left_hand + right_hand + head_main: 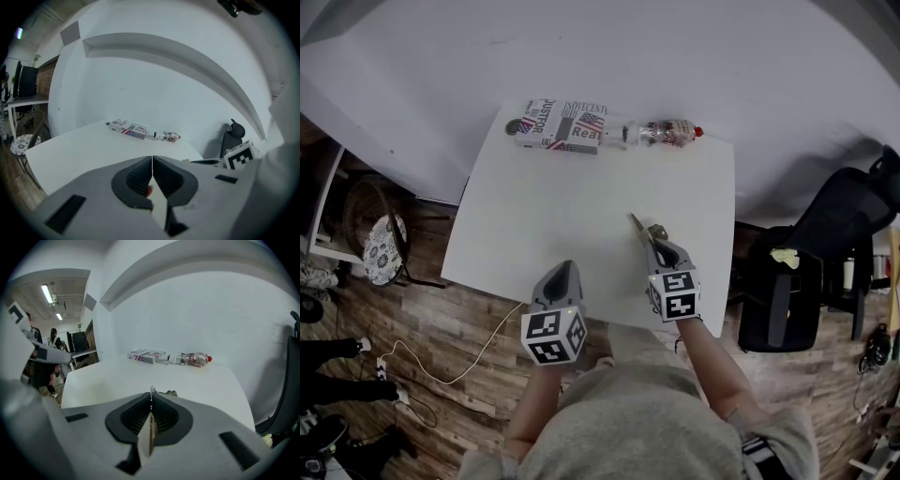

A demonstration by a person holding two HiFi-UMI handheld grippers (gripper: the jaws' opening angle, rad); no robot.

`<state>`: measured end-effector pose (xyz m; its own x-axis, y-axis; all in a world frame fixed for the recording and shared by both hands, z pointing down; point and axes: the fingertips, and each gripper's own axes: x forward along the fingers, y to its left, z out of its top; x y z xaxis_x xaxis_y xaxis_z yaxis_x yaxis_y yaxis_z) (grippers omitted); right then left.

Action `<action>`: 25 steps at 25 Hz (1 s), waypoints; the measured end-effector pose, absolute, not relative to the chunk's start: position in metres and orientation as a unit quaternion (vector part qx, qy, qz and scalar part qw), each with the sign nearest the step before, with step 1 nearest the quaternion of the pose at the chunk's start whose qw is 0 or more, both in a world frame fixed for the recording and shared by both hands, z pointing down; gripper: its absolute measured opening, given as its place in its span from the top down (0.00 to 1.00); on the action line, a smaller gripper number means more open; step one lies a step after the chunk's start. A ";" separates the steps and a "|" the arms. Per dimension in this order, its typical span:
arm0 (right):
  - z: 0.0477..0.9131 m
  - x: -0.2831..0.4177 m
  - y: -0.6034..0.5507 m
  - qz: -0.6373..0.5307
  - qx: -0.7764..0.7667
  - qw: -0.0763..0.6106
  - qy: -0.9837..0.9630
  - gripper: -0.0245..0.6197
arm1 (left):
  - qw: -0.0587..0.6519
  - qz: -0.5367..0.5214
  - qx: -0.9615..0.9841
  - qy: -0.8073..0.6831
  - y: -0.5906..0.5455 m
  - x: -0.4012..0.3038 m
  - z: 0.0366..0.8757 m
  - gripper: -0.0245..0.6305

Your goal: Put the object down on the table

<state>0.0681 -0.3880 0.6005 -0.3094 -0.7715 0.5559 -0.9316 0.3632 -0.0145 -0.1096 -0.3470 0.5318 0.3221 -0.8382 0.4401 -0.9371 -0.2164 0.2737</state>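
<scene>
A thin, flat, tan object [635, 227] sticks out forward from my right gripper [650, 246], which is shut on it above the near right part of the white table [534, 225]. In the right gripper view its edge [151, 391] pokes up between the closed jaws of the right gripper [151, 401]. What the object is I cannot tell. My left gripper [565, 269] hovers over the table's near edge, left of the right one. The left gripper view shows the left gripper [152, 161] with its jaws shut and nothing clearly between them.
A flag-printed box [562, 127] and a clear bottle with a red cap [667, 132] lie at the table's far edge. A black chair [825, 253] stands to the right, a patterned stool [384, 248] to the left. A white cable [459, 366] runs over the wood floor.
</scene>
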 end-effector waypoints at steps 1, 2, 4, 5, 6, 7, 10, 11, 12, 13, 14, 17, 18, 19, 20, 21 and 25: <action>0.601 0.068 -0.388 0.169 0.538 0.235 -0.791 0.94 | 0.250 0.099 0.774 -0.574 -0.347 -0.109 0.532 0.95; 0.601 0.068 -0.389 0.168 0.538 0.235 -0.792 0.94 | 0.250 0.099 0.774 -0.574 -0.347 -0.109 0.532 0.95; 0.601 0.069 -0.390 0.164 0.538 0.237 -0.792 0.94 | 0.250 0.098 0.774 -0.574 -0.347 -0.109 0.531 0.95; 0.601 0.069 -0.390 0.161 0.538 0.238 -0.792 0.94 | 0.249 0.098 0.774 -0.574 -0.347 -0.109 0.531 0.95; 0.601 0.071 -0.390 0.157 0.539 0.240 -0.792 0.93 | 0.249 0.098 0.773 -0.574 -0.347 -0.109 0.531 0.95; 0.601 0.072 -0.391 0.154 0.540 0.241 -0.792 0.93 | 0.249 0.098 0.773 -0.575 -0.347 -0.109 0.531 0.95; 0.602 0.077 -0.393 0.152 0.544 0.241 -0.789 0.93 | 0.248 0.099 0.773 -0.576 -0.347 -0.108 0.531 0.95; 0.602 0.079 -0.394 0.152 0.545 0.241 -0.788 0.92 | 0.247 0.099 0.773 -0.576 -0.347 -0.108 0.531 0.95; 0.603 0.082 -0.395 0.153 0.547 0.242 -0.787 0.92 | 0.247 0.100 0.773 -0.576 -0.347 -0.107 0.531 0.95; 0.604 0.084 -0.396 0.153 0.548 0.242 -0.786 0.91 | 0.247 0.100 0.773 -0.576 -0.347 -0.107 0.531 0.95; 0.605 0.087 -0.397 0.154 0.550 0.243 -0.784 0.91 | 0.247 0.100 0.773 -0.576 -0.347 -0.106 0.531 0.95; 0.608 0.093 -0.399 0.156 0.553 0.244 -0.781 0.90 | 0.246 0.100 0.774 -0.575 -0.347 -0.105 0.531 0.95; 0.609 0.094 -0.400 0.158 0.554 0.245 -0.780 0.89 | 0.246 0.101 0.774 -0.575 -0.348 -0.105 0.531 0.95; 0.610 0.096 -0.401 0.159 0.555 0.246 -0.779 0.89 | 0.246 0.101 0.774 -0.575 -0.348 -0.105 0.531 0.95; 0.611 0.097 -0.402 0.160 0.556 0.247 -0.777 0.89 | 0.246 0.101 0.774 -0.575 -0.348 -0.105 0.531 0.95; 0.611 0.098 -0.402 0.161 0.557 0.247 -0.777 0.89 | 0.246 0.101 0.774 -0.575 -0.348 -0.104 0.531 0.95; 0.614 0.103 -0.404 0.162 0.558 0.249 -0.775 0.87 | 0.247 0.101 0.773 -0.576 -0.348 -0.104 0.531 0.95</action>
